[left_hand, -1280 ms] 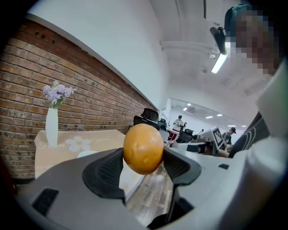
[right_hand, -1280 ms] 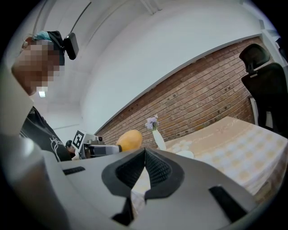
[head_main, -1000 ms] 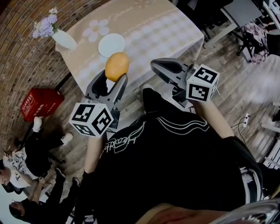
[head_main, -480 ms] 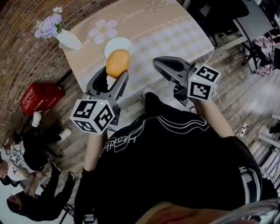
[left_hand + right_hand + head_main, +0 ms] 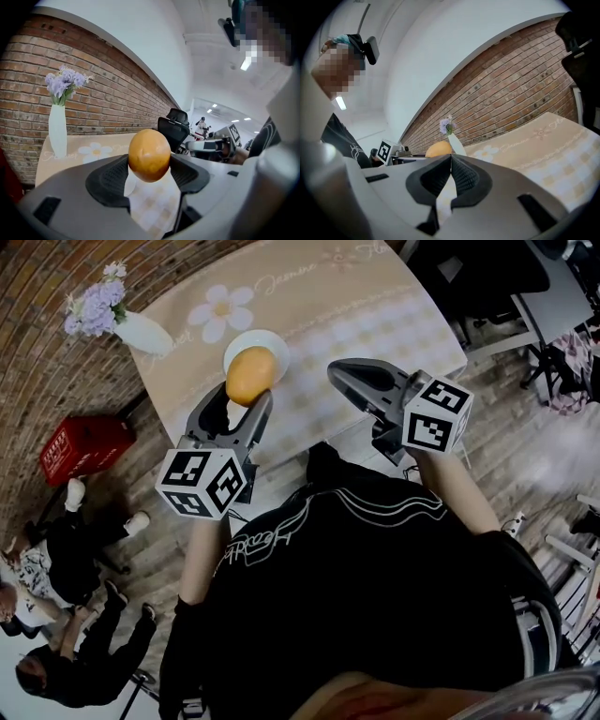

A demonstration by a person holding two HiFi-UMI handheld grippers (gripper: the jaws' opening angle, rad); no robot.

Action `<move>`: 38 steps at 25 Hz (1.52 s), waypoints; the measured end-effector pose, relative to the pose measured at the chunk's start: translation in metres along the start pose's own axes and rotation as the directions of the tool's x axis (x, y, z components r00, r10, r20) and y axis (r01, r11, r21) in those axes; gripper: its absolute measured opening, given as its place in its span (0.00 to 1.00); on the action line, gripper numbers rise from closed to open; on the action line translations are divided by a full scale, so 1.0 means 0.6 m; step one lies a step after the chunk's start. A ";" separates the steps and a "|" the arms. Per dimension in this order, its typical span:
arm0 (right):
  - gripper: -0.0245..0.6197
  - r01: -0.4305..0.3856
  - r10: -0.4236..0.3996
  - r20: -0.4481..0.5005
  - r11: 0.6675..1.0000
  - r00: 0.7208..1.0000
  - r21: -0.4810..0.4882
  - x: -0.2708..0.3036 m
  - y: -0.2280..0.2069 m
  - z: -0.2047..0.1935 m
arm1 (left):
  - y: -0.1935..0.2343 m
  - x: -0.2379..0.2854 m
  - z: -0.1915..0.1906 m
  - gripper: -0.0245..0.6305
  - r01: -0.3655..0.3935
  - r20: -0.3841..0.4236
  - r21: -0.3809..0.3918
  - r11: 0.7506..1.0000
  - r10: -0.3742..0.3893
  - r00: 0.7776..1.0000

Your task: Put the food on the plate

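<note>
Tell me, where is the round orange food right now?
In the head view, left side, the orange food is clamped in the left gripper, overlapping the white plate, right of the flower vase.

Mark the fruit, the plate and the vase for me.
orange fruit (image 5: pixel 149 154), left gripper view, middle of its skin.
plate (image 5: pixel 273 339), head view, bare right rim.
vase (image 5: pixel 145 334), head view, white body.

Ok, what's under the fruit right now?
The white plate, with the fruit held over it in the left hand-held gripper. The fruit covers the plate's near part, so that can't be seen.
</note>
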State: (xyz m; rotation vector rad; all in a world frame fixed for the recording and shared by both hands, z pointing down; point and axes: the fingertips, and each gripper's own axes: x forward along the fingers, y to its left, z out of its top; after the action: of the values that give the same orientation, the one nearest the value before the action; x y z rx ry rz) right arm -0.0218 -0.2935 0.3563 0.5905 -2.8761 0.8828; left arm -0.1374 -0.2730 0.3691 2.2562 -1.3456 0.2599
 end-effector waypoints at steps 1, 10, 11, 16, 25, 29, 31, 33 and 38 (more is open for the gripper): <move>0.03 -0.001 0.001 -0.003 1.000 1.000 0.001 0.005 -0.006 0.001 | 0.008 0.006 -0.002 0.46 -0.005 -0.004 -0.003 1.000 0.005 1.000; 0.03 0.000 0.001 -0.025 1.000 1.000 0.028 0.042 -0.065 0.005 | 0.060 0.065 -0.013 0.46 -0.029 -0.039 -0.024 0.999 0.028 0.999; 0.03 0.001 0.000 -0.028 0.999 1.000 0.032 0.044 -0.071 0.006 | 0.064 0.071 -0.014 0.46 -0.031 -0.042 -0.022 0.999 0.030 0.999; 0.03 0.008 -0.005 -0.051 0.998 0.999 0.056 0.062 -0.101 0.001 | 0.087 0.098 -0.024 0.46 -0.033 -0.061 -0.024 0.999 0.032 0.998; 0.03 0.018 -0.012 -0.069 0.996 0.998 0.089 0.082 -0.139 -0.015 | 0.141 0.136 -0.071 0.46 -0.080 -0.120 -0.027 0.996 0.076 0.990; 0.03 0.031 -0.022 -0.080 0.994 0.997 0.105 0.086 -0.152 -0.021 | 0.159 0.152 -0.095 0.46 -0.096 -0.159 -0.020 0.995 0.091 0.983; 0.03 0.037 -0.028 -0.083 0.993 0.996 0.115 0.088 -0.158 -0.026 | 0.165 0.158 -0.105 0.46 -0.097 -0.175 -0.015 0.995 0.092 0.980; 0.03 0.041 -0.031 -0.085 0.992 0.996 0.123 0.089 -0.163 -0.030 | 0.170 0.166 -0.114 0.46 -0.096 -0.189 -0.008 0.995 0.093 0.978; 0.03 0.053 -0.040 -0.093 0.988 0.995 0.146 0.090 -0.173 -0.048 | 0.183 0.180 -0.141 0.46 -0.100 -0.224 -0.022 0.995 0.092 0.970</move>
State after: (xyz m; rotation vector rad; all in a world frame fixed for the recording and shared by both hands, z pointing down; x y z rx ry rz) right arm -0.0329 -0.3748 0.4444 0.6117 -2.7224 1.0938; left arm -0.1715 -0.3558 0.5200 2.0672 -1.3302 0.5041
